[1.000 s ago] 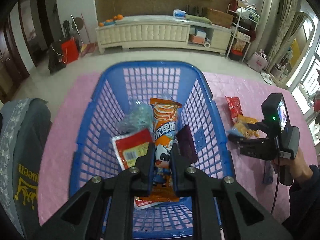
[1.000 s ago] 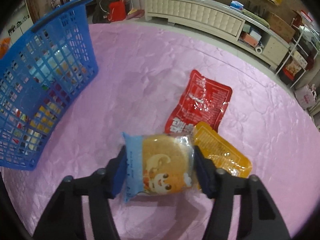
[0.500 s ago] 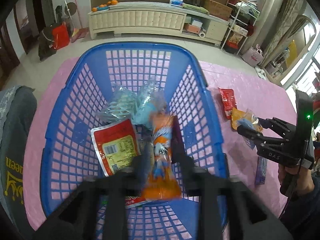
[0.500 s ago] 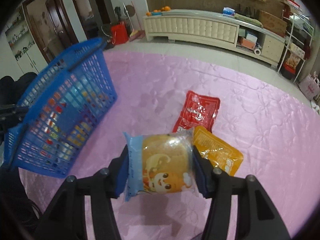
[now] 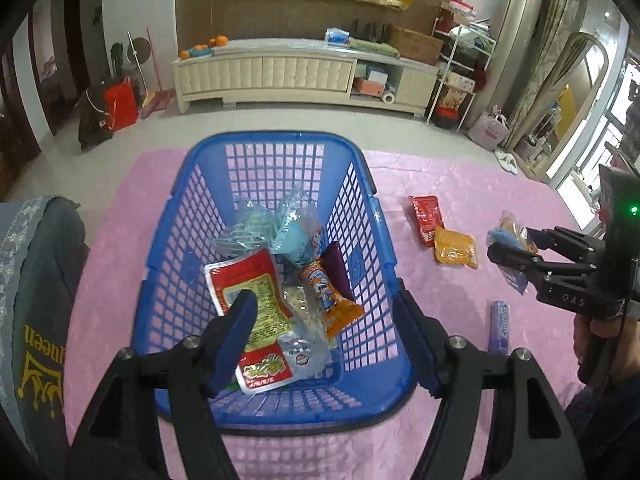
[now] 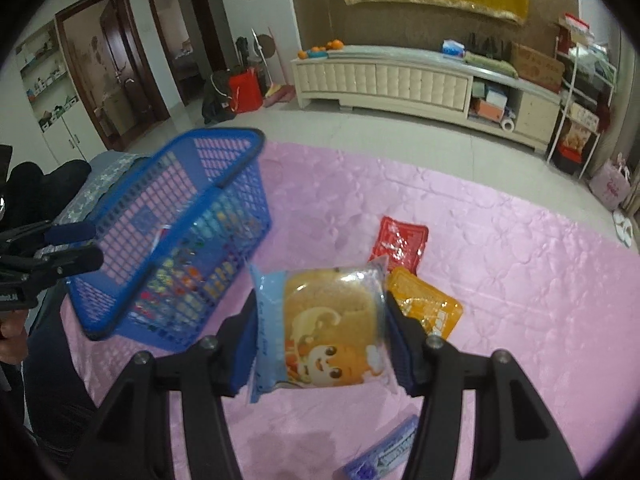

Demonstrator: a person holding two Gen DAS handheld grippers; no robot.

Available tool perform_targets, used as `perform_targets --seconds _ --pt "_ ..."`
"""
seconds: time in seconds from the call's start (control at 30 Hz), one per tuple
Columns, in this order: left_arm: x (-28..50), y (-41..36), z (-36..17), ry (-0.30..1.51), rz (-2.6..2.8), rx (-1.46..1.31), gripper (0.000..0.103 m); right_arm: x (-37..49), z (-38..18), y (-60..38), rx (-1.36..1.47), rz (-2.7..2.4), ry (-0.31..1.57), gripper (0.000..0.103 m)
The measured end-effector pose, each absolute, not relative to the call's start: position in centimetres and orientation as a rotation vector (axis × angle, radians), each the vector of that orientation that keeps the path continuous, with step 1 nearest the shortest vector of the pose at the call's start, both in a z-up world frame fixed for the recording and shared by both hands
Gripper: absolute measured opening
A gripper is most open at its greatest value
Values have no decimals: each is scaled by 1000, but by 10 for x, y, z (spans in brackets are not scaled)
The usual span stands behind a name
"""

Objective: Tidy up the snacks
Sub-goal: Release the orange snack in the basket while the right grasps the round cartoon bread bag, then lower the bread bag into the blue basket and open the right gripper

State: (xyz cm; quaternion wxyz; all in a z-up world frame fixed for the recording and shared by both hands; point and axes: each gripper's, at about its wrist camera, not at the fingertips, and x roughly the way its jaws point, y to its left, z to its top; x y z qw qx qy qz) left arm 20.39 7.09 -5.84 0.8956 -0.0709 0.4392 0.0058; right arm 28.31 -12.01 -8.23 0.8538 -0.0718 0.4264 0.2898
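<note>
Your right gripper squeezes the cake at the frame's middle, ready for the basket at left. Your left gripper is opening, empty, above the basket's snacks.

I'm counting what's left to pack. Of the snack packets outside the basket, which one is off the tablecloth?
The blue-edged cake packet, clamped in the right gripper. The red packet, orange packet and purple roll all lie flat on the pink cloth.
</note>
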Motion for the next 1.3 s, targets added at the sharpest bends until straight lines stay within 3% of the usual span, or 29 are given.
perform_targets --seconds 0.67,1.3 --pt "138 113 -20 787 56 -130 71 217 -14 -48 -238 705 800 61" --pt "146 181 -48 804 75 -249 71 237 -47 48 -446 711 888 60"
